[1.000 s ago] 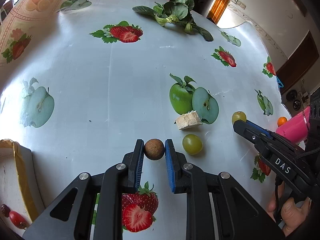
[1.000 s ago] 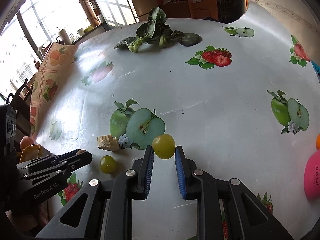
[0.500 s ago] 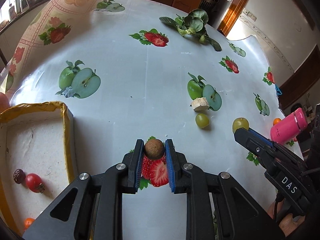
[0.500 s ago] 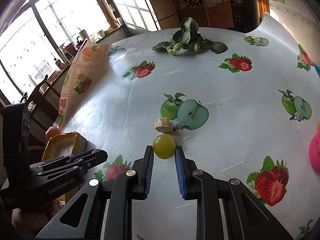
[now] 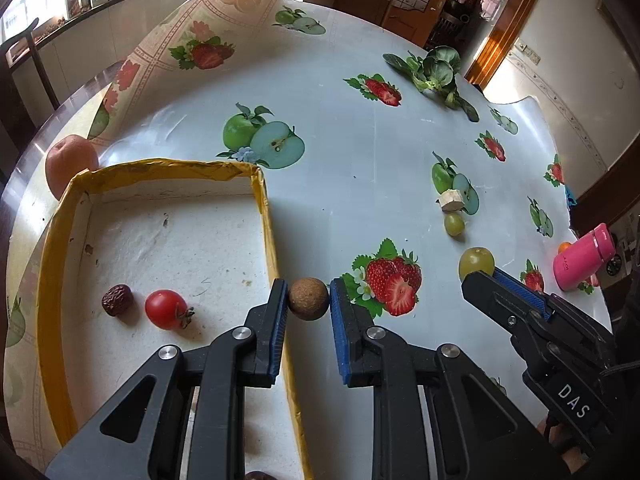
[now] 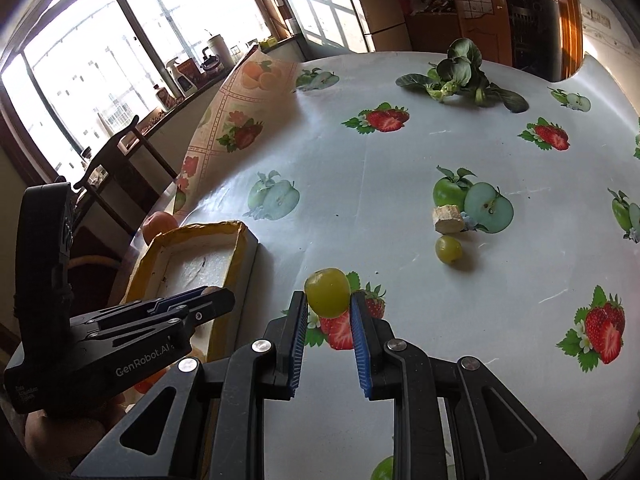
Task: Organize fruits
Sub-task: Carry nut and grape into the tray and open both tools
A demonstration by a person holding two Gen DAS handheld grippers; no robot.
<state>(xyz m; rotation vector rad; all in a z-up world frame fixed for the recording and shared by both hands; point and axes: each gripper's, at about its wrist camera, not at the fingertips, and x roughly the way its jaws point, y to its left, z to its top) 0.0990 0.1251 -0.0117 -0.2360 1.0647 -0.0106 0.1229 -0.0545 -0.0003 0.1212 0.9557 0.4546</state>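
Both tongs swung over to the tray (image 5: 60, 240): left gripper (image 5: 309, 300) pinching brown fruit (image 5: 309, 298), right gripper (image 6: 329, 312) pinching green grape (image 6: 327, 292); drop next.

Both grippers have swung left across the table while lifted. The left gripper (image 5: 309, 303), clamping the brown round fruit (image 5: 309, 298), now sits just right of the yellow-rimmed tray (image 5: 266, 216). The right gripper (image 6: 329, 307) has carried its green grape (image 6: 327, 292) away from the pale chunk (image 6: 448, 219).
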